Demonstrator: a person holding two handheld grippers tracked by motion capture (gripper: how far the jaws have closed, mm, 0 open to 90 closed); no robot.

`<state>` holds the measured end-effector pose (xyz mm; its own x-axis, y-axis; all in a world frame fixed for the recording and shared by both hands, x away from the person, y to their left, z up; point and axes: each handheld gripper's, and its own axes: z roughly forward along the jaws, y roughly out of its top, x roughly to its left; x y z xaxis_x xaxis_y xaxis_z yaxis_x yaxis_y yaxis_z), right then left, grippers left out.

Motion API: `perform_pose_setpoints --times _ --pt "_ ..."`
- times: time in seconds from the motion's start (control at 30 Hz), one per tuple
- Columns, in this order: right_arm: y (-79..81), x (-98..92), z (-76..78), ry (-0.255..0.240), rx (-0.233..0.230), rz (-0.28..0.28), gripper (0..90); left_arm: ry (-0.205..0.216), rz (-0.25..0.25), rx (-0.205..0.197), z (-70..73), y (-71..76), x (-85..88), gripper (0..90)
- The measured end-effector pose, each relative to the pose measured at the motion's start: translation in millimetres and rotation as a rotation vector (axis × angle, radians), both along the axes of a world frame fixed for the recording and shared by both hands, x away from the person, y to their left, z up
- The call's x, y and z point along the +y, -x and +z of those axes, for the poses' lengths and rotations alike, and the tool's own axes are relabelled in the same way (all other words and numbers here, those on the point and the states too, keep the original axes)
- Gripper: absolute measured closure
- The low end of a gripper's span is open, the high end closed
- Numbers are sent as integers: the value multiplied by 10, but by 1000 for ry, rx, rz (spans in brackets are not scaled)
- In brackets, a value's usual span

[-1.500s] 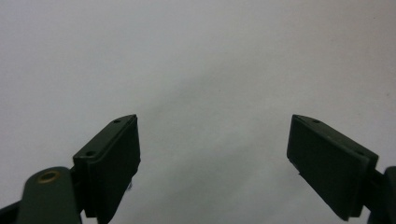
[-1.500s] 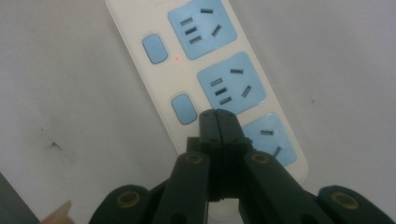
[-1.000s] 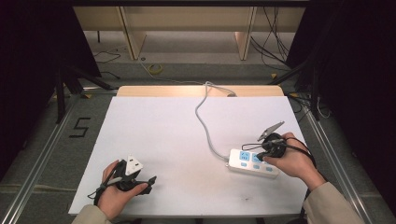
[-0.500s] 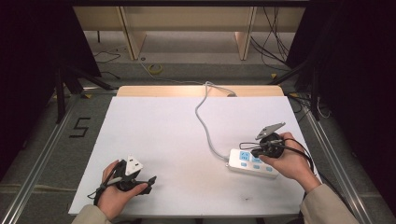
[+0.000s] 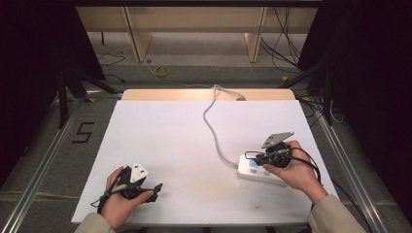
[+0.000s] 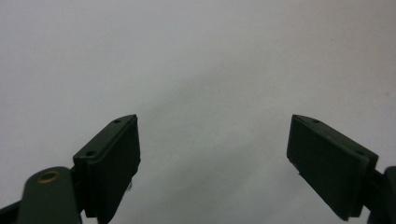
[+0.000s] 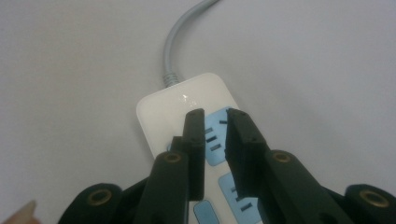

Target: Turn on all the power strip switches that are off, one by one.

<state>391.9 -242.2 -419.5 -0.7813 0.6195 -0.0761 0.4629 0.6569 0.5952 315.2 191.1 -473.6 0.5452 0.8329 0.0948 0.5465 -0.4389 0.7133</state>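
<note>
White and matte, the rectangular tabletop (image 5: 160,145) carries a white oblong plastic power strip with pale blue socket panels (image 5: 252,170) toward four o'clock, near its right edge. A grey round cable (image 5: 212,127) leaves the strip's end and snakes up toward twelve o'clock, over the pale wooden strip (image 5: 160,94) along the far edge.

Directly over the power strip hangs the right gripper (image 7: 215,114), held in the person's right hand (image 5: 296,172). In the right gripper view its two black jaws stand a narrow slot apart above the blue socket nearest the cable end; they have just been opening from nearly closed, and nothing lies between them. Compared with a second ago, that hand and the grey three-cornered plate (image 5: 277,139) on top of the gripper sit in much the same spot over the strip, shifted only slightly; the strip and its cable lie as they did.

Out at seven o'clock, well apart from the strip, the left gripper (image 6: 215,154) rests in the left hand (image 5: 121,201) on the tabletop, unmoved. Its jaws are spread wide over bare white surface and hold nothing.
</note>
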Motion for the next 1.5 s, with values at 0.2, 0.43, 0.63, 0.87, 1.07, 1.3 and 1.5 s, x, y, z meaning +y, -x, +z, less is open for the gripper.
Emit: perform_pose_setpoints --times 0.2,0.43,0.63,0.87,1.07,1.3,1.5 --pt "16 36 -30 -14 -17 11 742 1 0 0 0 1 1 172" --pt "38 61 -112 -30 -8 21 674 -1 0 0 -1 0 1 172" --pt "50 66 -105 -46 -28 26 640 -2 -1 -1 -1 0 -1 173" --pt "87 69 -144 -84 -48 33 598 -2 0 0 -5 -3 1 172" --pt "127 75 -203 -132 -57 36 531 -5 -2 1 -5 -4 -1 172" --pt "218 98 -292 -179 -91 46 478 -6 -2 6 -15 -5 -1 172" --pt "287 120 -298 -204 -117 64 454 -4 -1 8 -27 -11 -6 172"
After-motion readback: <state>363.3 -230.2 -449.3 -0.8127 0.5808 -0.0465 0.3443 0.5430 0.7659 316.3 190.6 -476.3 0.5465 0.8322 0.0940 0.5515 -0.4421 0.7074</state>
